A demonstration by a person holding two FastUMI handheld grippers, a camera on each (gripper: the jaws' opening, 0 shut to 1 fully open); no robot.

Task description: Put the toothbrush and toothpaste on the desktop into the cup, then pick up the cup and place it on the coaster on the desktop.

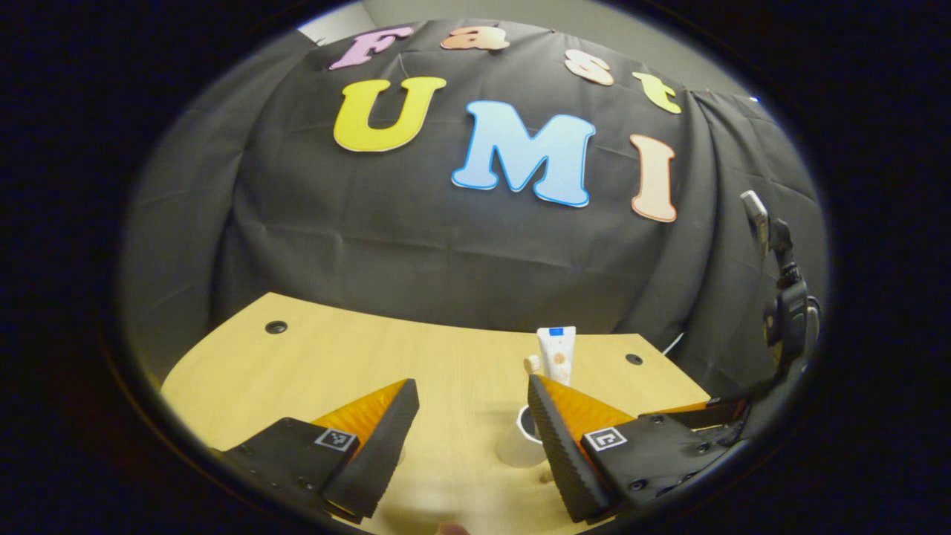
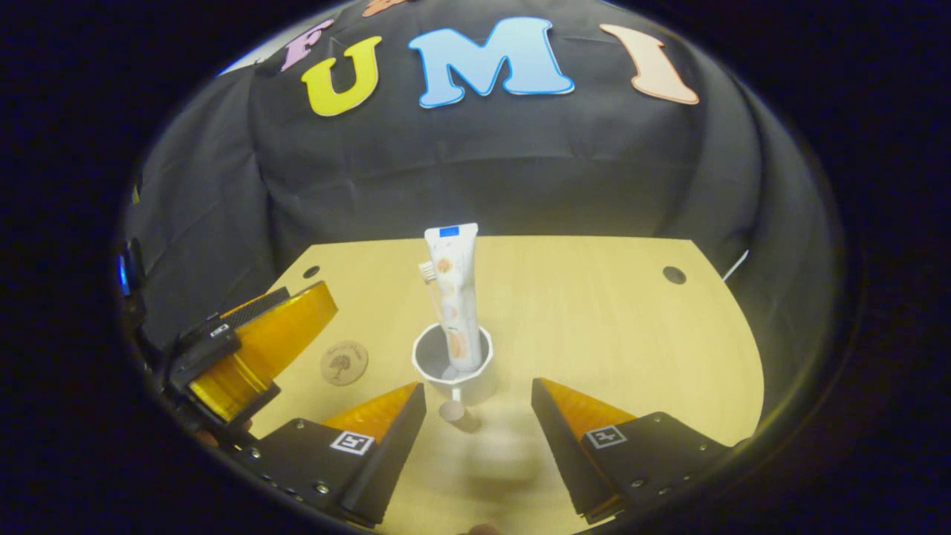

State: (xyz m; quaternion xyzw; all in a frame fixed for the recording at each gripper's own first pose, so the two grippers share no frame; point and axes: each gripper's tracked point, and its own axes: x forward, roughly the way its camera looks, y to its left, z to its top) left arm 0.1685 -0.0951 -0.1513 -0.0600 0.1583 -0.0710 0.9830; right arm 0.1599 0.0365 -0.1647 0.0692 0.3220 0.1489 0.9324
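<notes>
right gripper (image 2: 475, 416) spread wide before the cup (image 2: 453, 365), toothpaste (image 2: 457, 297) and toothbrush (image 2: 429, 279) upright inside; left gripper (image 1: 472, 423) wide; coaster (image 2: 344, 362) apart, left.

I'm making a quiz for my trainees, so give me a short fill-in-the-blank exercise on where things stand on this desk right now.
1. The toothpaste stands upright inside the ____.
2. Beside it, the toothbrush has its bristle head pointing ____.
3. The cup is not yet on the round ____.
4. The right gripper has its jaws ____.

Missing words: cup; up; coaster; open
</notes>
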